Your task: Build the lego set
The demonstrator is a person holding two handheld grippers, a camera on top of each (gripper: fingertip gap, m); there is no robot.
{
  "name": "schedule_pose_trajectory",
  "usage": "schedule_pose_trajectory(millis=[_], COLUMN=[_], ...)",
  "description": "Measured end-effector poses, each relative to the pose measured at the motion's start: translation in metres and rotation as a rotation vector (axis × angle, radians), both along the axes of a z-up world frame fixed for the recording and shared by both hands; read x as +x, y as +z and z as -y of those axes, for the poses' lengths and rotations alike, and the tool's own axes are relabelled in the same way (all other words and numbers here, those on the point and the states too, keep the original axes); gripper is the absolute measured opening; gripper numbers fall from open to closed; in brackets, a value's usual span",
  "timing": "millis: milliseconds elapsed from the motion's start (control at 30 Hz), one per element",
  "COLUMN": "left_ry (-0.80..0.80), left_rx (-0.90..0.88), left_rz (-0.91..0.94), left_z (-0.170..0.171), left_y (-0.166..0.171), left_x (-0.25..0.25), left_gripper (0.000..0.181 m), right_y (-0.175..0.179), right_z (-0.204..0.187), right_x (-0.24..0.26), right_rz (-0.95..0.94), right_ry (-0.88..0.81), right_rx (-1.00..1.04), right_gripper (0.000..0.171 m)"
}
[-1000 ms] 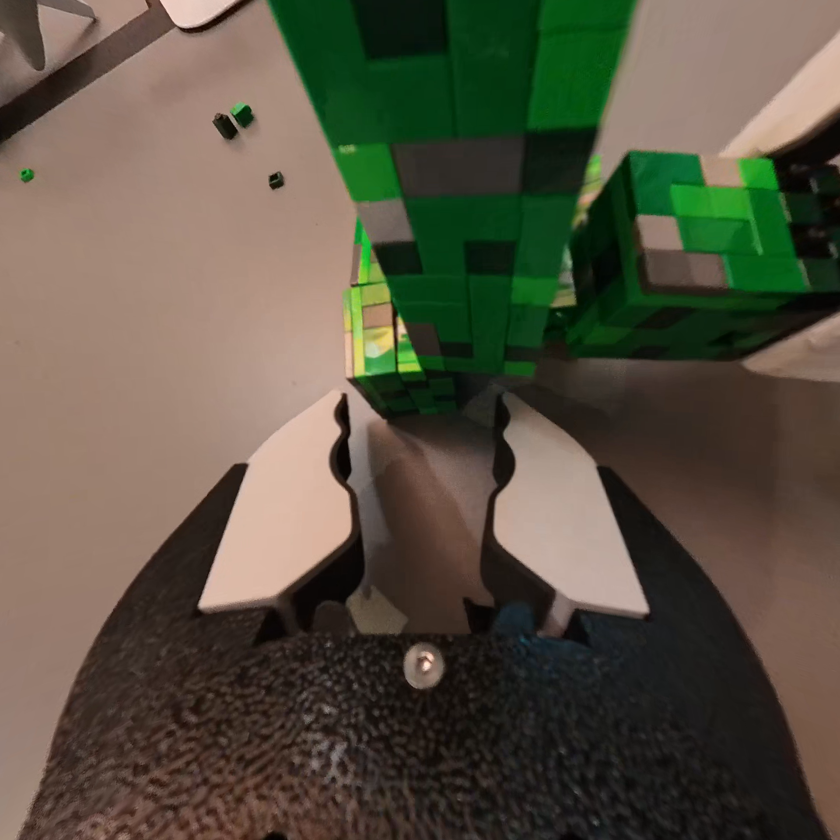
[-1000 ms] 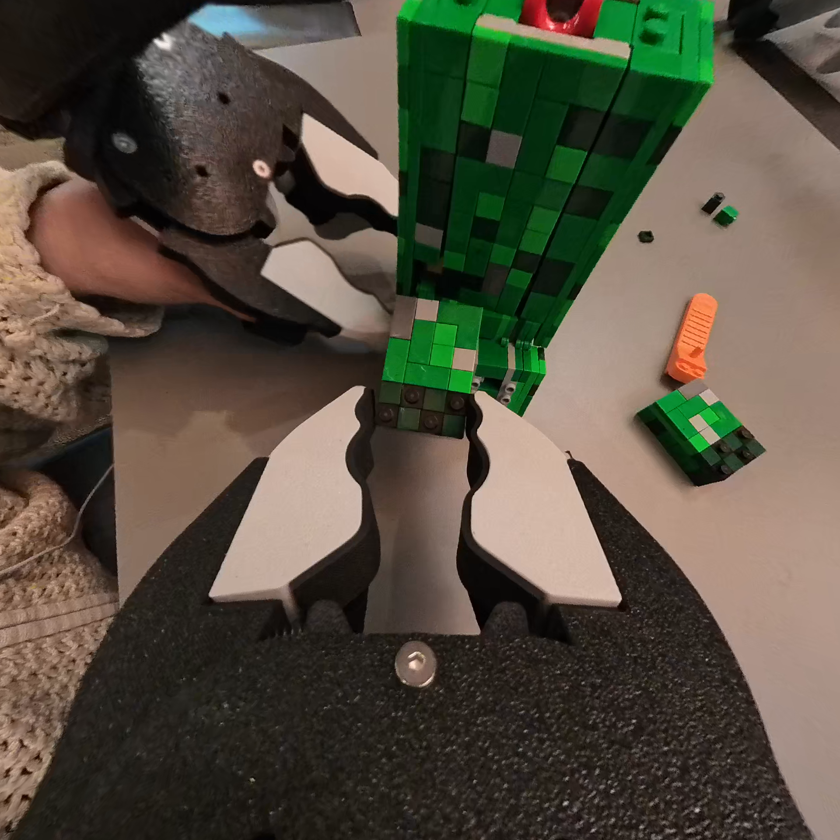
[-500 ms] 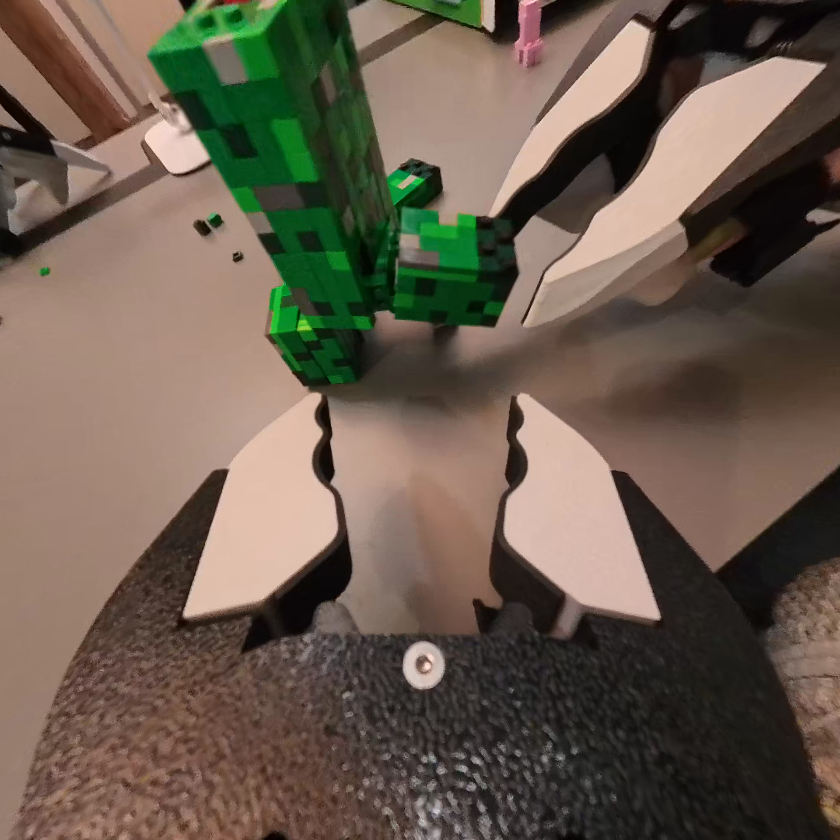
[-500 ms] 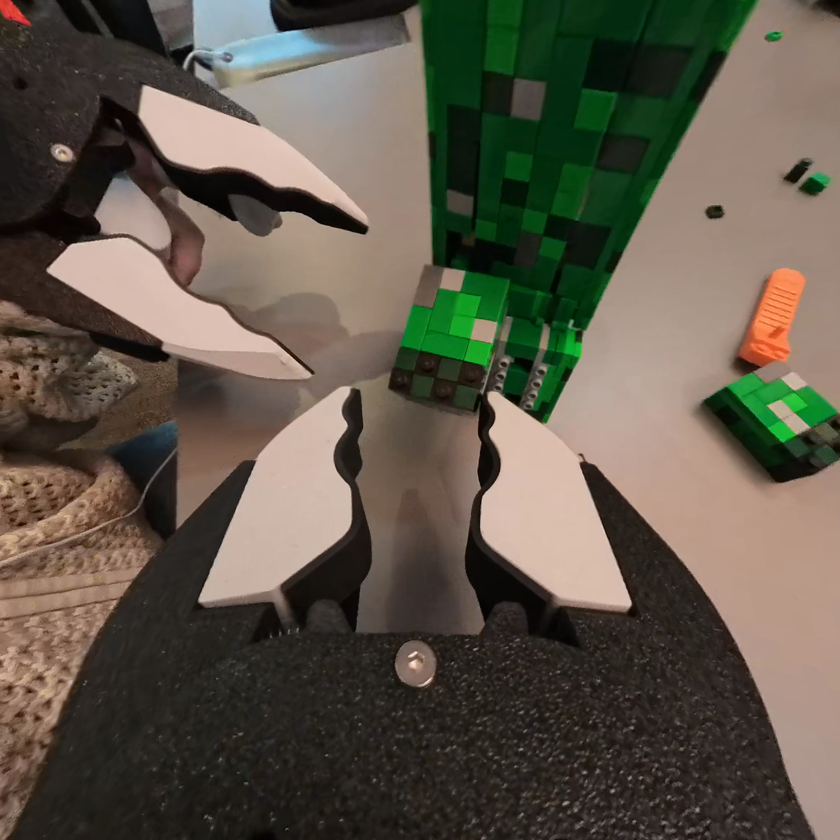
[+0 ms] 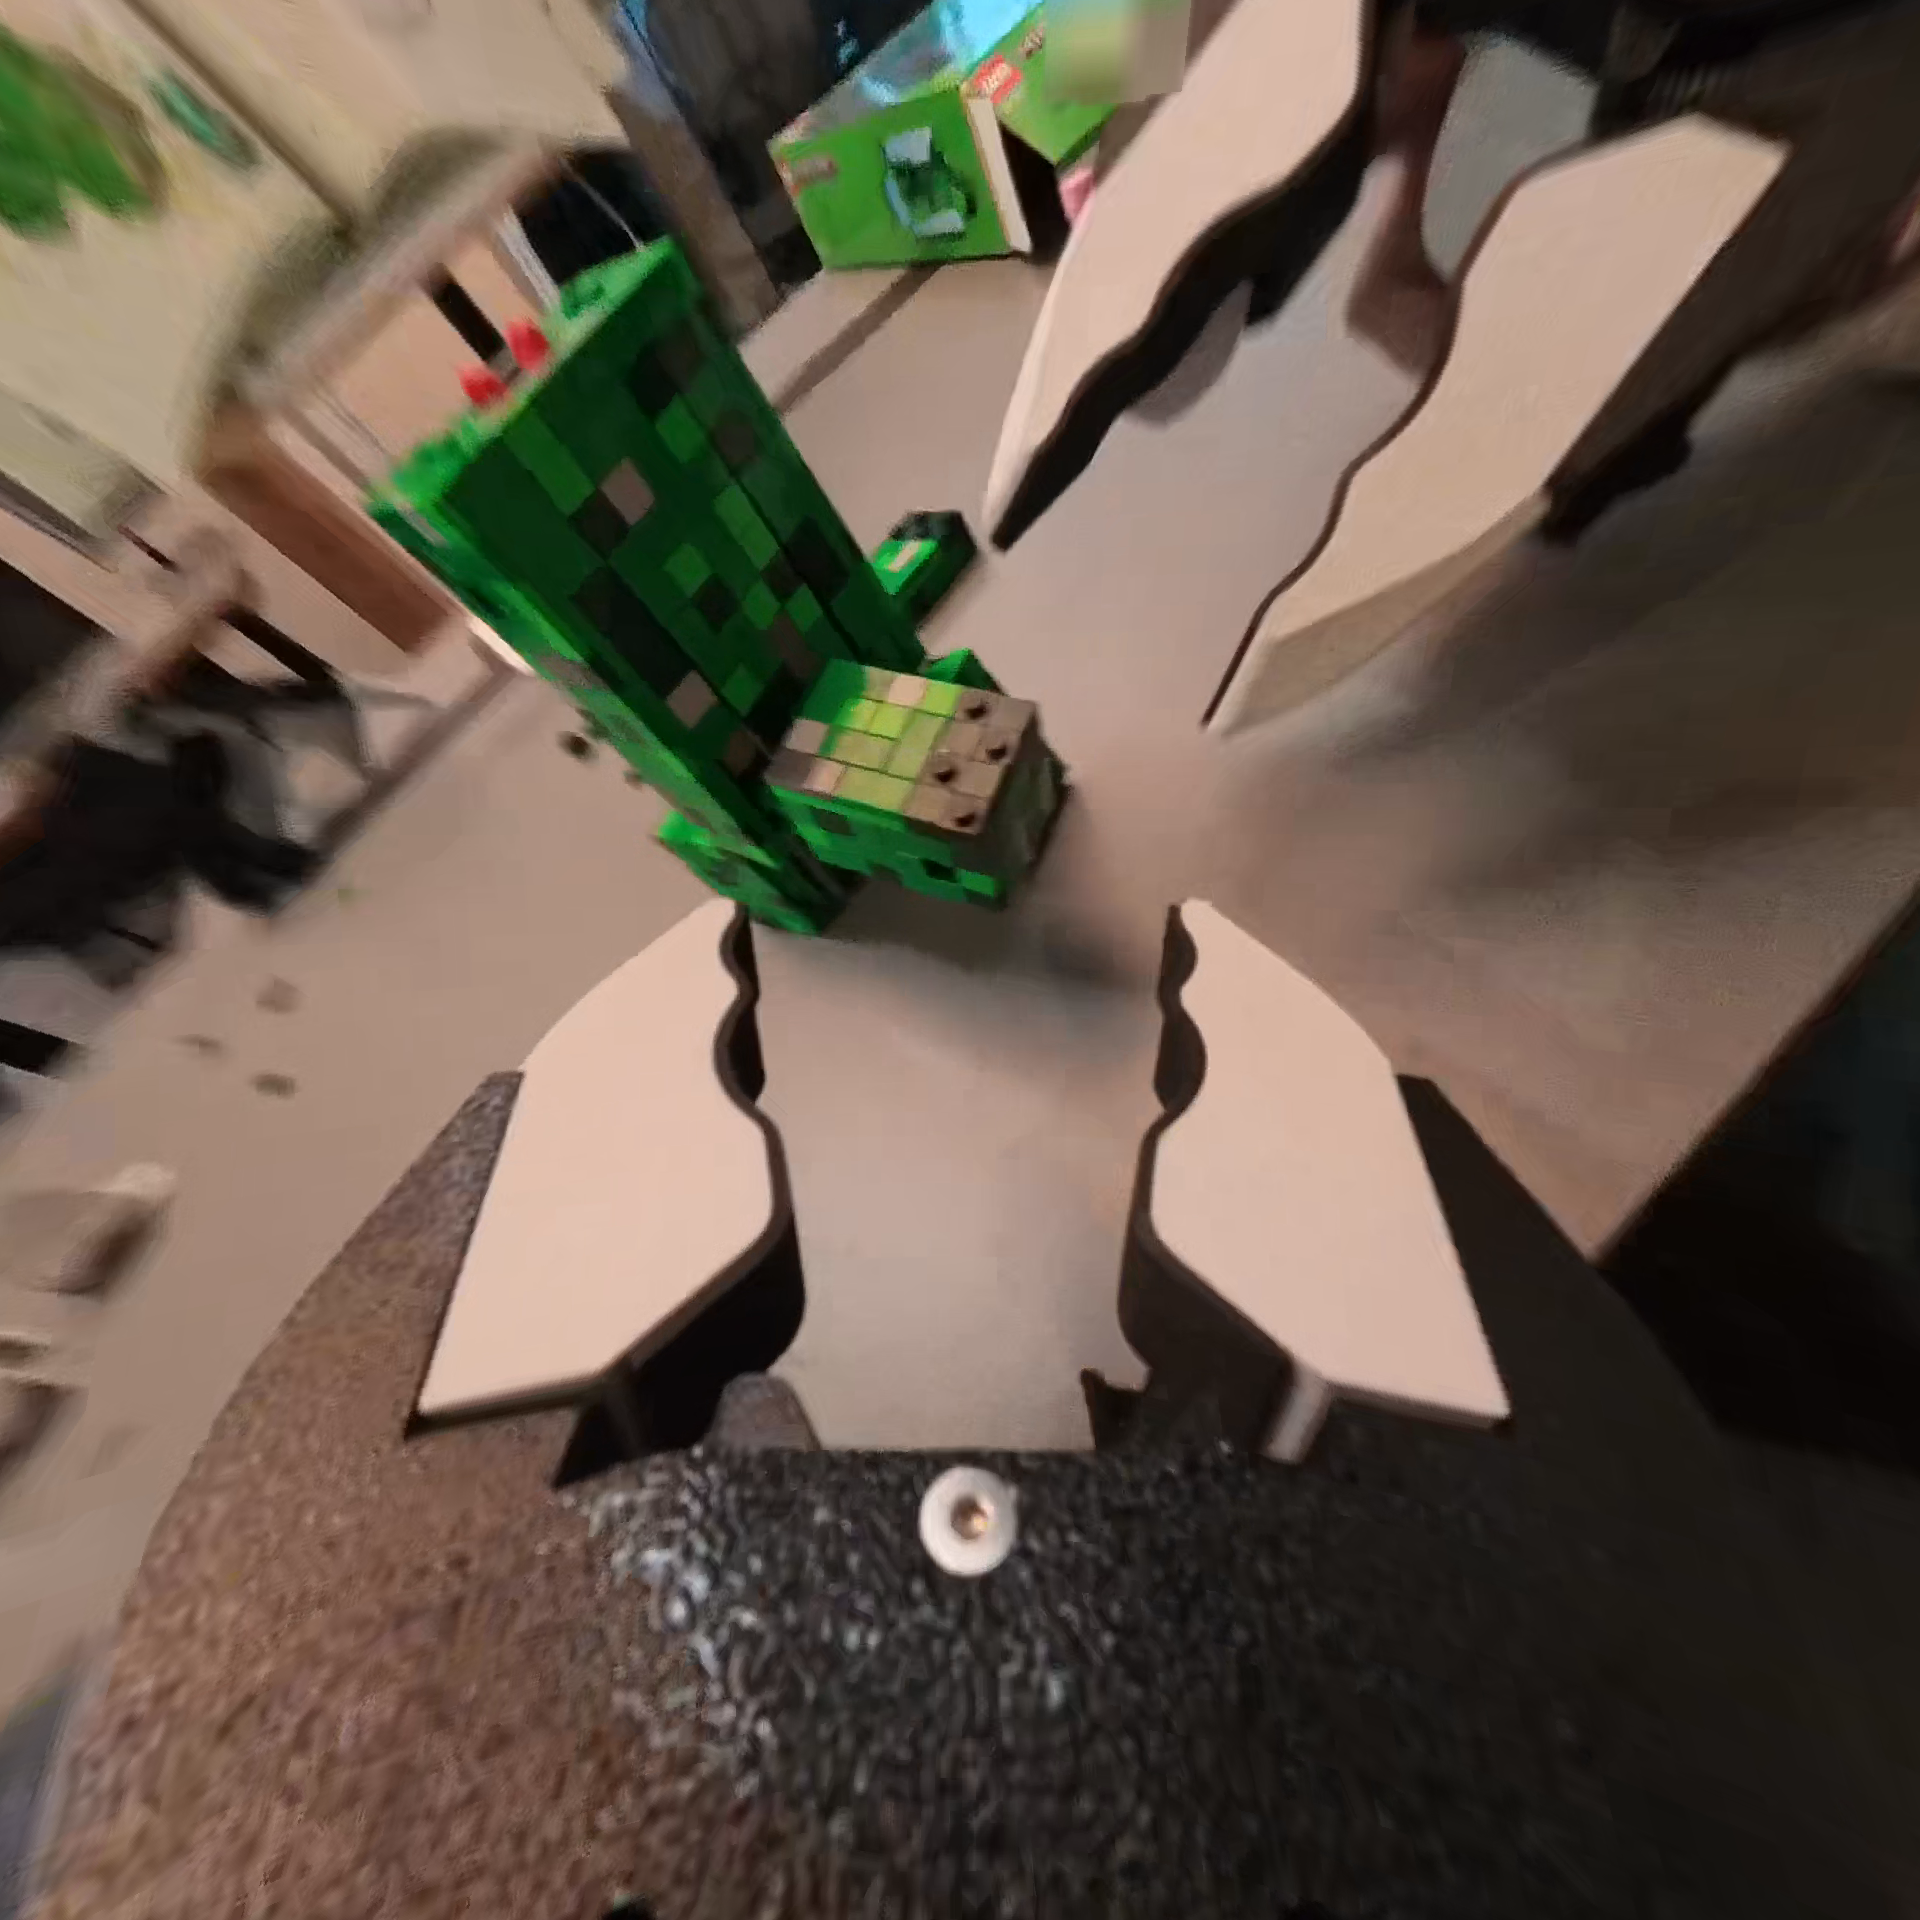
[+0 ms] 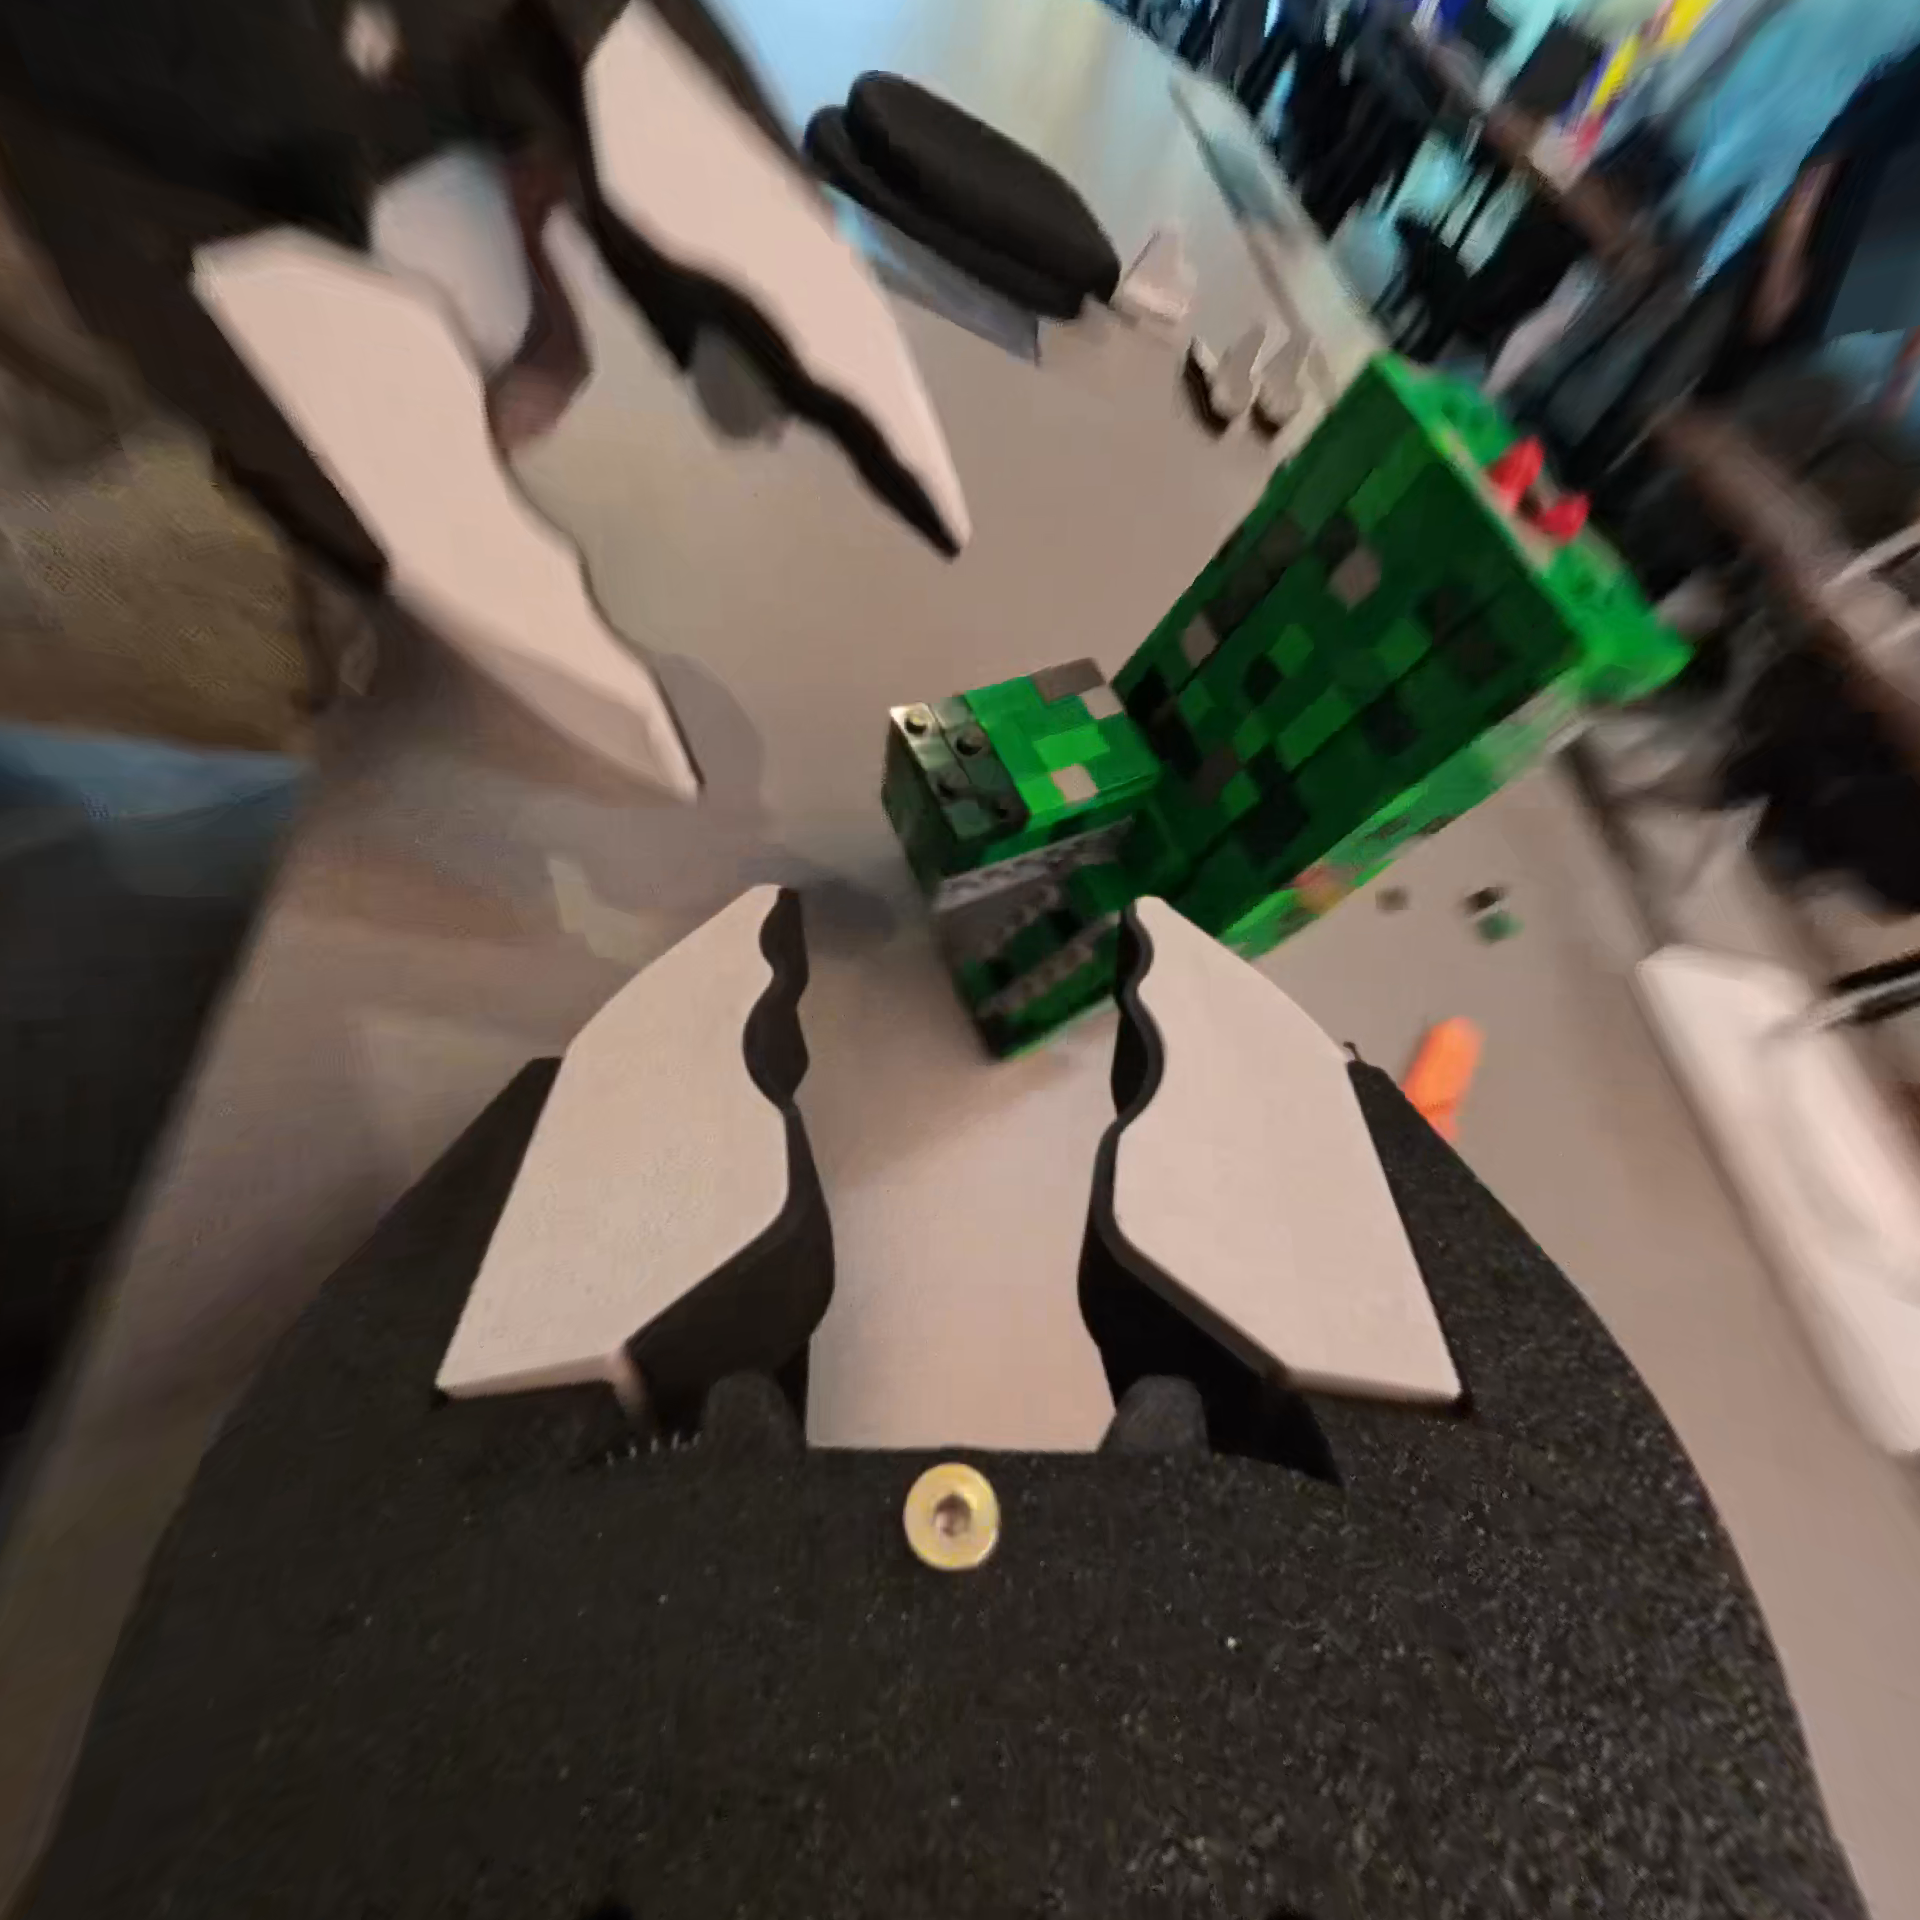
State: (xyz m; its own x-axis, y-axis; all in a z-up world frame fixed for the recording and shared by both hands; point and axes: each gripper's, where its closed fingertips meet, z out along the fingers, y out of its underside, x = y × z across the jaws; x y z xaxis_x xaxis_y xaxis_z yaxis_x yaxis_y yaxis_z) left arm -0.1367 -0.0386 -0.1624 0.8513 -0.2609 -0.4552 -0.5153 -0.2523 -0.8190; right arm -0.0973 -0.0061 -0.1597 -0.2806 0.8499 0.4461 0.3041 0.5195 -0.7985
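Both grippers hanging empty, jaws apart: left gripper (image 5: 961, 925), right gripper (image 6: 961, 914). Green body (image 5: 665, 582) standing on table (image 5: 1455, 883), foot block (image 5: 914, 758) sitting at its base. Loose block (image 5: 925, 545) lying beyond. Likely next: fetching it, lining up studs.

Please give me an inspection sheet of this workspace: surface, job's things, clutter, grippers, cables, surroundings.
Surface: grey table, mostly bare.
Job's things: green brick tower standing with leg blocks at its base; nothing grips it.
Clutter: orange brick separator, small loose bricks, another green block behind the tower.
Grippers: left gripper open; right gripper open, empty.
Cables: nothing seen.
Surroundings: green set box; the rest is blurred.
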Motion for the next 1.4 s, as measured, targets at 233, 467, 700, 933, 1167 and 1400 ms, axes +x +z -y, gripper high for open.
schedule_pose_trajectory(millis=[233,467,700,933,1167,1400], left_ry=[-0.198,-0.297,-0.301,-0.289,-0.313,-0.326], left_rx=[0.249,0.407,0.504,0.526,0.537,0.516], left_rz=[-0.832,-1.012,-1.033,-1.036,-1.029,-0.884], left_z=[-0.012,-0.028,-0.043,-0.049,-0.05,-0.05], left_y=[0.003,-0.002,-0.002,-0.001,-0.004,0.0], left_x=[-0.015,-0.014,-0.011,-0.015,-0.011,-0.01], left_gripper=[0.078,0.08,0.072,0.063,0.041,0.04], right_y=[-0.005,-0.008,-0.013,-0.016,-0.022,-0.02], right_z=[-0.013,-0.02,-0.019,-0.021,-0.018,-0.018], right_x=[-0.014,-0.034,-0.042,-0.045,-0.043,-0.046], right_rz=[-0.206,-0.293,-0.361,-0.345,-0.311,-0.315], right_ry=[0.165,0.213,0.274,0.271,0.302,0.278], right_rx=[0.794,0.93,1.06,1.014,0.905,0.825], right_gripper=[0.066,0.068,0.059,0.057,0.063,0.063])
